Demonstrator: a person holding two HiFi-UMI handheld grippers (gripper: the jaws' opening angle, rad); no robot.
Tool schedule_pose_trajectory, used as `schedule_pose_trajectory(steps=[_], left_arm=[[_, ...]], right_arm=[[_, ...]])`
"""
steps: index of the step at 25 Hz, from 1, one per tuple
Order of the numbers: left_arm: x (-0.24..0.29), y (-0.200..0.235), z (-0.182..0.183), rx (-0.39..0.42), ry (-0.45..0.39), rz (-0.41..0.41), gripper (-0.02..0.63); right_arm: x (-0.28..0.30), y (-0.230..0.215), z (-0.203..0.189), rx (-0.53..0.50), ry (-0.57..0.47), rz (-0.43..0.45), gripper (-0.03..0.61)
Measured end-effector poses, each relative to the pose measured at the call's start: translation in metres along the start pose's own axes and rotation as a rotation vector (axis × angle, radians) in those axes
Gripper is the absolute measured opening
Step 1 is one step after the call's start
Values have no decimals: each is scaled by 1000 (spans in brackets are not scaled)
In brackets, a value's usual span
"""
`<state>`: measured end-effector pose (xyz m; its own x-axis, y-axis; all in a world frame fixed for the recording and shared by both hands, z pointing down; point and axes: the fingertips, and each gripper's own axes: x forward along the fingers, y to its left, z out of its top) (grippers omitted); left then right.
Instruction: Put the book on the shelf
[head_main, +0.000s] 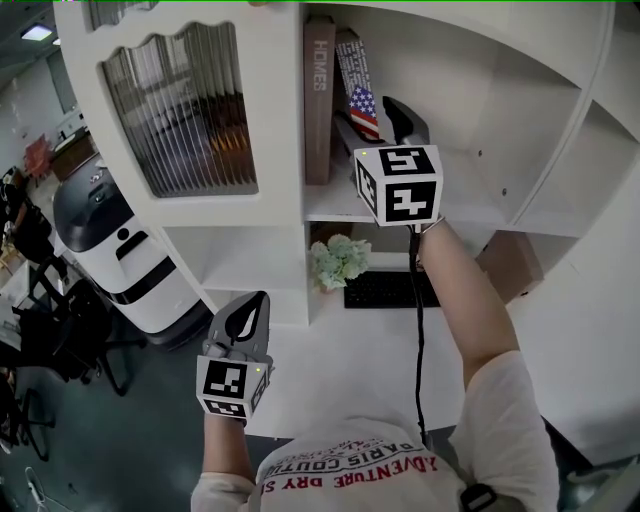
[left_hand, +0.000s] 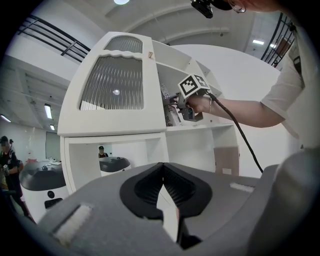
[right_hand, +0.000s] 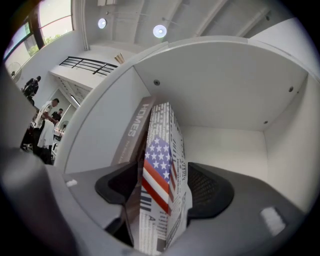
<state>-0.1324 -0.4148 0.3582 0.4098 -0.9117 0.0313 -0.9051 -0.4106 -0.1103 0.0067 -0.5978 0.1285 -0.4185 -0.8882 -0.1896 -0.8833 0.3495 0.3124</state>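
Shelf: book btwn R claw

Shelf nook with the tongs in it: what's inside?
A brown book upright by the left wall, a flag book tilted beside it, between the right tongs. The back wall behind them is covered.

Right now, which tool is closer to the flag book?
Right. The right tool is up in the shelf with the flag book between its jaws; the left tool hangs well below, away from it.
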Motion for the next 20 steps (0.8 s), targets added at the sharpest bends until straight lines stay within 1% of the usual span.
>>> schedule_pose_trajectory(steps=[5,9,10,13,15,17,18,20], left_arm=[[-14,-11,8,9,-21,-15,6],[-26,-23,15,19,-34,-32,6],[-30,-27,17,21,-39,-37,6],[-39,-37,20,26,-47,-56,6],[-46,-44,22,29,-47,-73,6],[-51,-50,23,33,-49,-89,6],[-53,-52,24,33,-52,-96,6],[-56,-57,25,31,-57,-108,6]], right_arm=[[-46,9,11,24,-32,19,287],[-86,20,8,27,-38,33,278],[-96,23,4,36,-33,35,248],[-127,27,-5,91,-35,19,112],[-147,30,-10,120,-42,11,67],[-167,34,-15,120,-41,1,31],[-176,36,-19,113,-37,-6,0],[-195,43,-29,102,-25,-10,0]])
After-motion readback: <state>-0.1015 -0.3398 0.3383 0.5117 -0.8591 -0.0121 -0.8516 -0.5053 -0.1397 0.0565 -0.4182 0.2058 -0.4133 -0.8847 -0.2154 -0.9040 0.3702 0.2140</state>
